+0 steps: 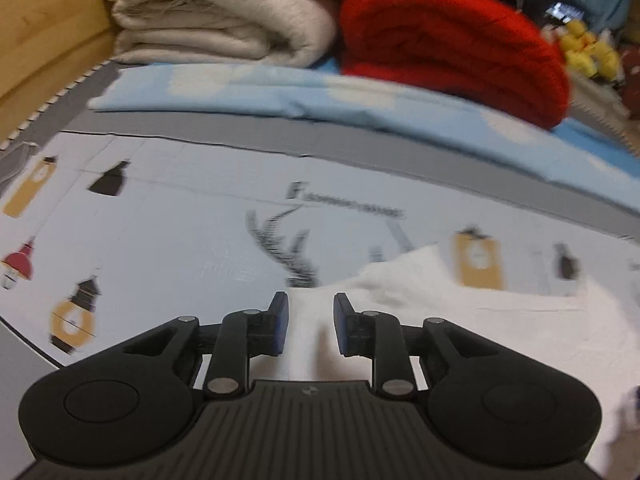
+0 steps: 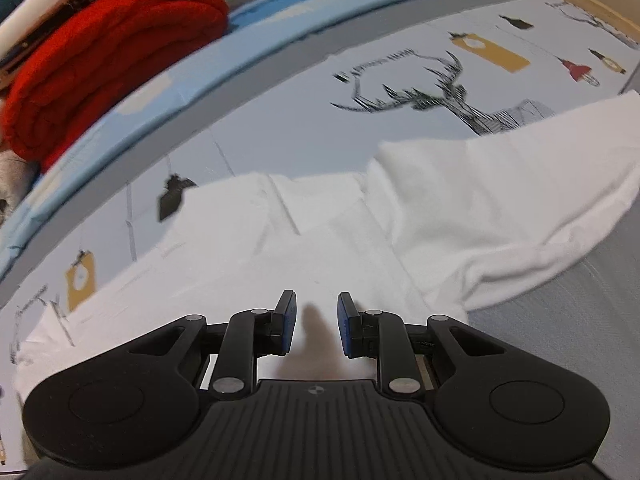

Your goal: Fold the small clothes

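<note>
Progress: white cotton garment (image 2: 460,216) lower centre-right on the printed sheet, one side turned over, folds remaining, I judge | my left tongs (image 1: 311,326) narrowly parted, gripping nothing | my right tongs (image 2: 317,326) narrowly parted above cloth, empty.

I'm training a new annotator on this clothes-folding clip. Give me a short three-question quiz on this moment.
1. True or false: the right gripper has cloth pinched between its pads.
2. What lies right of the cream blanket in the left wrist view? A) red blanket B) green towel C) black jacket
3. What animal is drawn on the printed sheet?

Key:
1. False; its jaws stand apart over the white garment.
2. A, the red blanket.
3. A deer with antlers.
</note>
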Tool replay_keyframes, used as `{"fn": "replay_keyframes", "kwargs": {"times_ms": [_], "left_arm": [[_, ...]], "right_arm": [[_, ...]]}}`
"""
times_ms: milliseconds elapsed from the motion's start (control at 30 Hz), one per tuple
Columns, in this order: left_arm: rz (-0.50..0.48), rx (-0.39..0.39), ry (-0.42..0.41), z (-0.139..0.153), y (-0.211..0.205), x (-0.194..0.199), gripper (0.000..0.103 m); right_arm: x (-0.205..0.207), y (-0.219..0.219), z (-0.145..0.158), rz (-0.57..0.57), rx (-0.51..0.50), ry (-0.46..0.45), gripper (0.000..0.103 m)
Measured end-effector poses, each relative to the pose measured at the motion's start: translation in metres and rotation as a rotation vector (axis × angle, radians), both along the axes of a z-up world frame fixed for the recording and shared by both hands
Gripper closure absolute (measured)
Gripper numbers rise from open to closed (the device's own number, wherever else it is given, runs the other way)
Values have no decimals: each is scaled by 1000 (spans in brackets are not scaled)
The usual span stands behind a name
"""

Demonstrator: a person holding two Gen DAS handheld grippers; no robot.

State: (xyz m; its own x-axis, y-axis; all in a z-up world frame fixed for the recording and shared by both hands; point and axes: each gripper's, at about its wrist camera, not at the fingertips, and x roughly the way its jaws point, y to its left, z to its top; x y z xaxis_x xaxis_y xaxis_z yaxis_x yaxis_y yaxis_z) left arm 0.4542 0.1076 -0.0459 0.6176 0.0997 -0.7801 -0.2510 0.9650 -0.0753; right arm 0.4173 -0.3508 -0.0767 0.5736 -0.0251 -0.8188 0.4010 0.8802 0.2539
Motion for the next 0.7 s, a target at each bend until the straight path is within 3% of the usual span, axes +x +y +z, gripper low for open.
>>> {"fn": "replay_keyframes", "kwargs": {"times_ms": [67, 167, 333, 433, 533, 633, 700], "left_arm": [[-26, -88, 8, 0, -5, -6, 76], [-41, -178, 96, -15, -10, -12, 76], [-18, -144, 280, -52, -5, -20, 77], [6, -162, 269, -49, 2, -27, 77], [-21, -159, 202, -34, -3, -38, 74], [-7, -170, 288, -54, 0, -44, 73], [-1, -174, 285, -58, 2, -51, 74]], "right_arm": [[0, -6, -4, -15, -2, 21, 80], [0, -16, -13, -34, 5, 45, 80], [-2, -22, -12, -32, 7, 38, 80], [-5, -24, -6, -44, 3, 30, 80], [-8, -25, 5, -47, -1, -5, 79], [-13, -26, 12, -34, 3, -27, 79], [-17, -27, 14, -40, 6, -23, 79]]}}
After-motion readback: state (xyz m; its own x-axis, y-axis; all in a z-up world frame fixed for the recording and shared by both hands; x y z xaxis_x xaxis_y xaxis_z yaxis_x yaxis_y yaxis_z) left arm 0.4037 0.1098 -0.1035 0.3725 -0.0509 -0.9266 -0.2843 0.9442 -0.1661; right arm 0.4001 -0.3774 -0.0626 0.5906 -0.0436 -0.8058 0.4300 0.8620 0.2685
